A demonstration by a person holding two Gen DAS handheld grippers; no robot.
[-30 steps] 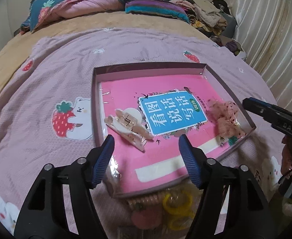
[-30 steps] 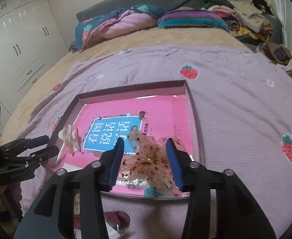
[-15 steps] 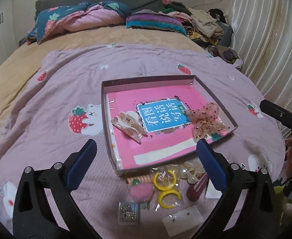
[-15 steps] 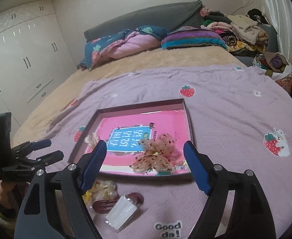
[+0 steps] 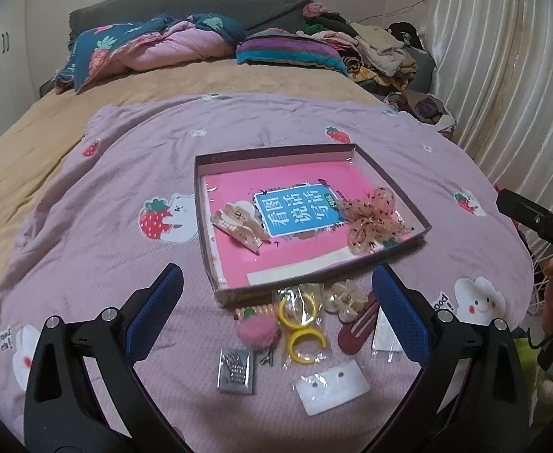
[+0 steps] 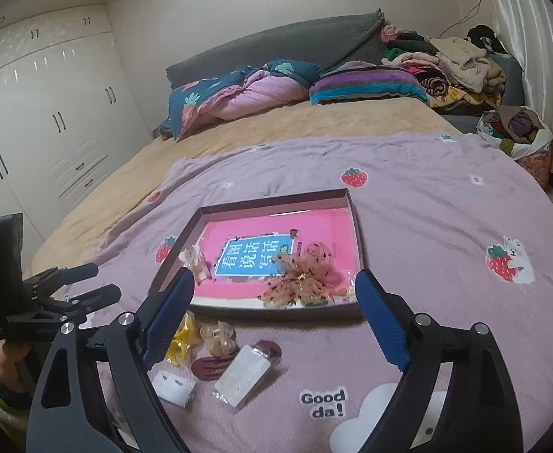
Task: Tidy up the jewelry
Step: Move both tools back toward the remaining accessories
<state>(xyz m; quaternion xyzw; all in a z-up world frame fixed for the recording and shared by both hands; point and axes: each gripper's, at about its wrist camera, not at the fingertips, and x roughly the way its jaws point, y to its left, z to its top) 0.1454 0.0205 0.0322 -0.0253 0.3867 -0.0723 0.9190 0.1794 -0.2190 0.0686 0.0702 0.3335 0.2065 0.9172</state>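
Both my grippers hang wide open, gripping nothing. Left gripper (image 5: 276,305) partly hides a packet at its right finger; the hair claw (image 5: 238,224) and mesh bow (image 5: 371,222) lie ahead in the tray (image 5: 201,204). Right gripper (image 6: 274,313) is just short of the bow, loose pieces beneath it.

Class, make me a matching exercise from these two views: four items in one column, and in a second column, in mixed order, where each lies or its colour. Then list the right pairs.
Items:
1. sheer bow
2. claw clip
3. yellow rings
4. pompom

Descriptions:
A. pink and fluffy, outside the box
B. in the box, right side in the left wrist view
C. bagged, on the blanket in front of the box
D. cream, in the box, left side in that view

Pairs: 1-B, 2-D, 3-C, 4-A
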